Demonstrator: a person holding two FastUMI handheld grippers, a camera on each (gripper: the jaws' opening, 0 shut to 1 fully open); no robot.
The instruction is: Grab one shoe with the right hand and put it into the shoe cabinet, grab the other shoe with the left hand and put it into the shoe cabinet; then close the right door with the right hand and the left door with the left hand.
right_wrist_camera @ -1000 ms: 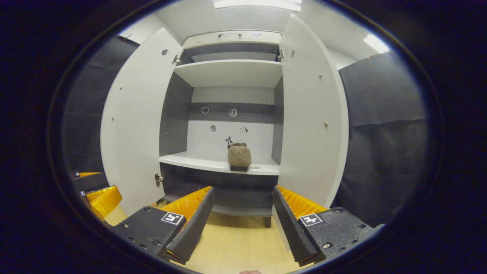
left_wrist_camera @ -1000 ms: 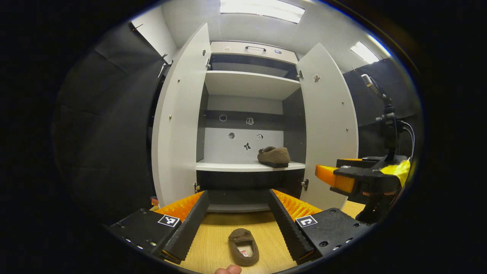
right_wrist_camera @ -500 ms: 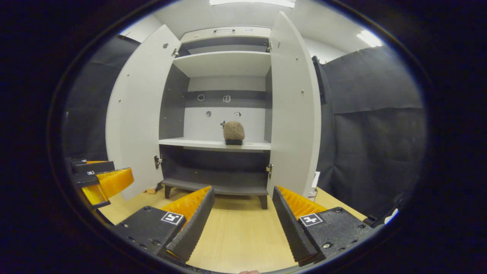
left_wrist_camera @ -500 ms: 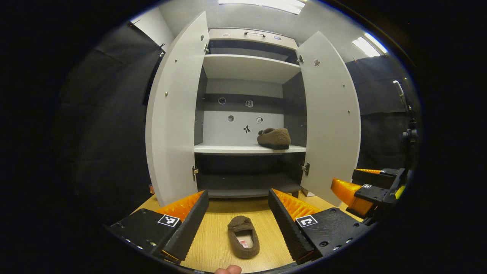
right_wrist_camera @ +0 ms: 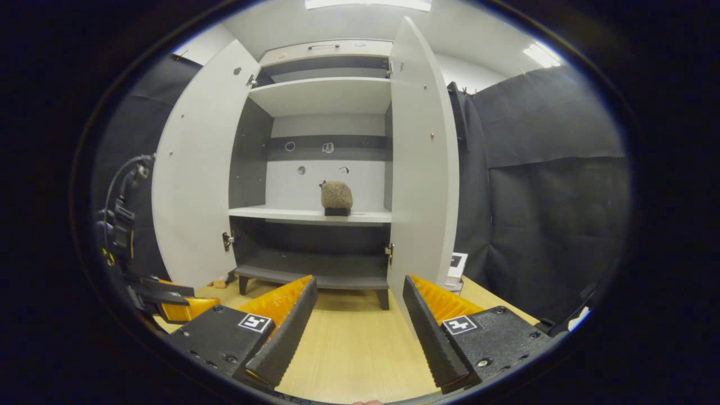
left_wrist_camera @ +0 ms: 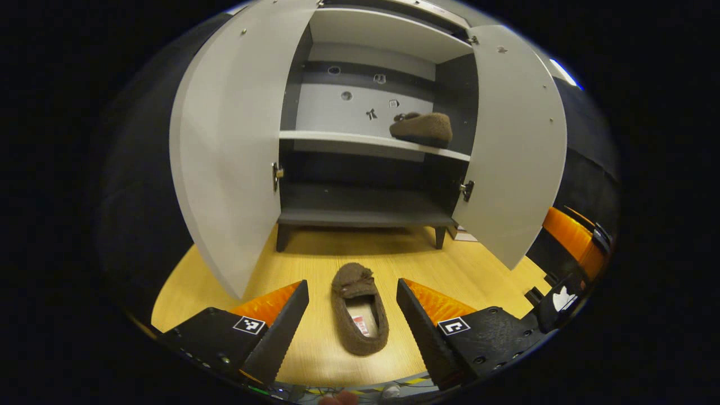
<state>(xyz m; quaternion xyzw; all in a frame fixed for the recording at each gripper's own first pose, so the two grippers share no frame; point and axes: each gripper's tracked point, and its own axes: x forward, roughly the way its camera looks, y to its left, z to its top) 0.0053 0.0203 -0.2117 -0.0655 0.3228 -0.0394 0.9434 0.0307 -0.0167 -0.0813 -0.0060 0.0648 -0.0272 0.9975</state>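
A brown fuzzy shoe [left_wrist_camera: 359, 308] lies on the wooden floor [left_wrist_camera: 315, 256], toe toward the cabinet. My left gripper [left_wrist_camera: 353, 301] is open above it, one finger on each side, not touching. The second brown shoe [left_wrist_camera: 422, 127] [right_wrist_camera: 336, 197] stands on the right of the white middle shelf [left_wrist_camera: 337, 138] of the shoe cabinet [right_wrist_camera: 323, 101]. The left door [left_wrist_camera: 228, 140] and right door [left_wrist_camera: 514, 140] both stand wide open. My right gripper [right_wrist_camera: 357, 306] is open and holds nothing, facing the cabinet near the right door [right_wrist_camera: 424, 163]. The left gripper [right_wrist_camera: 169, 301] shows low at the left of the right gripper view.
Black cloth walls [right_wrist_camera: 554, 185] flank the cabinet on both sides. A small white card [right_wrist_camera: 454, 267] stands on the floor by the right door's foot. The dark bottom shelf [left_wrist_camera: 360, 211] holds nothing. Cables [right_wrist_camera: 121, 208] hang at the left edge of the right gripper view.
My left gripper tilted down and moved forward, so the floor shoe now lies between its fingers. The right gripper drew back slightly from the cabinet and stayed open.
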